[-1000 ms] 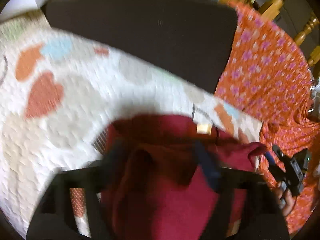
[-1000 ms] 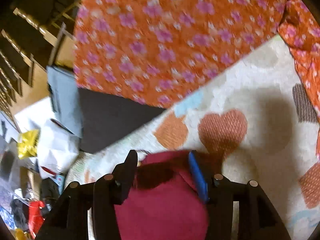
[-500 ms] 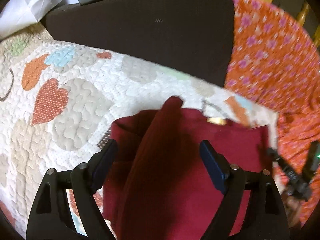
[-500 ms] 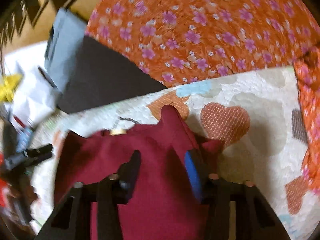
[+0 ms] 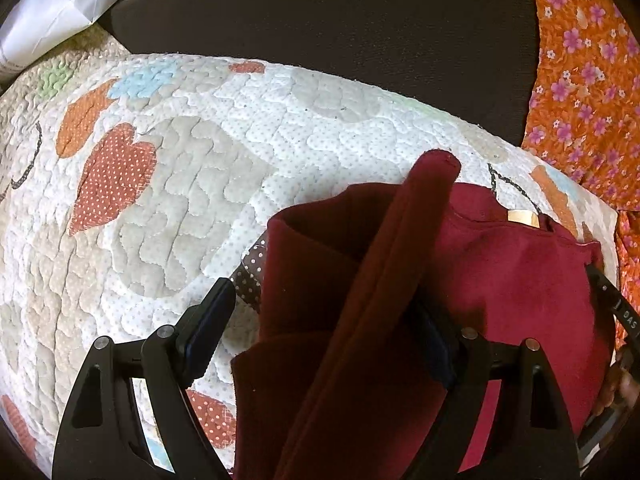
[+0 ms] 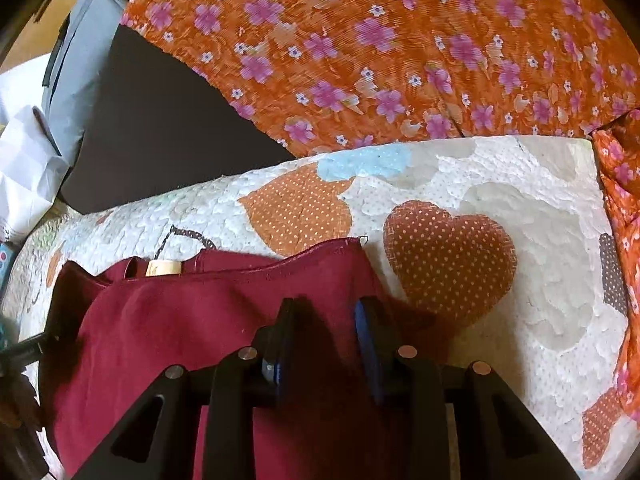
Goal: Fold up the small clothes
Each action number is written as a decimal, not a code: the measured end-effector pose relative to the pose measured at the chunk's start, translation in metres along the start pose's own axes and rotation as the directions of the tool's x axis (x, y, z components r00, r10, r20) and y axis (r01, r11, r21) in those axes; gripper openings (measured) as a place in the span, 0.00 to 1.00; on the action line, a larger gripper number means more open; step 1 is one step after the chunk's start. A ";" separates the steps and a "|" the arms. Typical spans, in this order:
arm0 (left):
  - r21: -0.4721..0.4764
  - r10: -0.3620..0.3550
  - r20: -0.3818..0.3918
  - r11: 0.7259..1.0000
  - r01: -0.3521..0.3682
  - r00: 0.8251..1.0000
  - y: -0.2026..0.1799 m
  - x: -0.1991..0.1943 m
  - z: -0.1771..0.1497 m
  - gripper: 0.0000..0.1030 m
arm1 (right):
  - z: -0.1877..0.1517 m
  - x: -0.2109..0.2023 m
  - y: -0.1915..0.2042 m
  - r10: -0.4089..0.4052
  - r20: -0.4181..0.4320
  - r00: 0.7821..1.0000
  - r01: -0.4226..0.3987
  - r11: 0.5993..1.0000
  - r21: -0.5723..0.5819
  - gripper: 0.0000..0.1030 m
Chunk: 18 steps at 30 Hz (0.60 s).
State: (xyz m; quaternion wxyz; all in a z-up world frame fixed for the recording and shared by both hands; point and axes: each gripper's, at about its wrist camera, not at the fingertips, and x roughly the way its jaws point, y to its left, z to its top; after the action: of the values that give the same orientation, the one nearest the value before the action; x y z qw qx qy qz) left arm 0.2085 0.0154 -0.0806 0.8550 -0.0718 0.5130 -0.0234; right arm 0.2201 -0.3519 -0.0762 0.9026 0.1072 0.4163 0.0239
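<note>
Maroon garment lies on your heart-print quilt, at about five o'clock in the left view, and the fold looks barely begun: a thick rolled strip rises toward twelve o'clock, the body spread with its tan label showing. Your left gripper stands wide, straddling that strip, while your right gripper is narrowing, cloth between its jaws.

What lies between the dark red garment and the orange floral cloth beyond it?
In the right wrist view, only bare heart-patterned white quilt separates the dark red garment from the orange floral cloth.
</note>
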 end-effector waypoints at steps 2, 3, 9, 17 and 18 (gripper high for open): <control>0.000 0.000 0.003 1.000 0.000 1.000 0.000 -0.001 -0.001 0.82 | 0.001 -0.007 0.002 -0.001 0.007 1.000 0.001 1.000 0.003 0.29; -0.001 -0.002 0.003 1.000 0.002 1.000 0.001 -0.001 -0.001 0.82 | 0.001 -0.014 0.005 0.006 0.018 1.000 -0.006 1.000 0.009 0.29; -0.016 -0.022 -0.003 1.000 0.022 1.000 0.003 0.002 0.000 0.83 | -0.003 -0.060 0.031 0.091 0.080 0.993 -0.089 0.996 -0.030 0.28; -0.041 -0.039 -0.006 0.998 0.039 0.999 0.008 0.007 0.000 0.87 | -0.008 -0.028 0.025 0.035 0.014 0.999 -0.035 0.999 -0.013 0.28; -0.044 -0.040 -0.005 0.998 0.040 0.999 0.008 0.009 0.000 0.89 | -0.007 -0.022 0.020 0.023 0.013 1.000 -0.023 1.000 -0.001 0.28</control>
State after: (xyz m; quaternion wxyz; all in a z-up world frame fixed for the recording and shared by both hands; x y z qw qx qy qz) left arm 0.2124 0.0226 -0.0896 0.8511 -0.1010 0.5144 -0.0294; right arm 0.2017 -0.3337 -0.0598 0.9049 0.1120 0.4093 0.0337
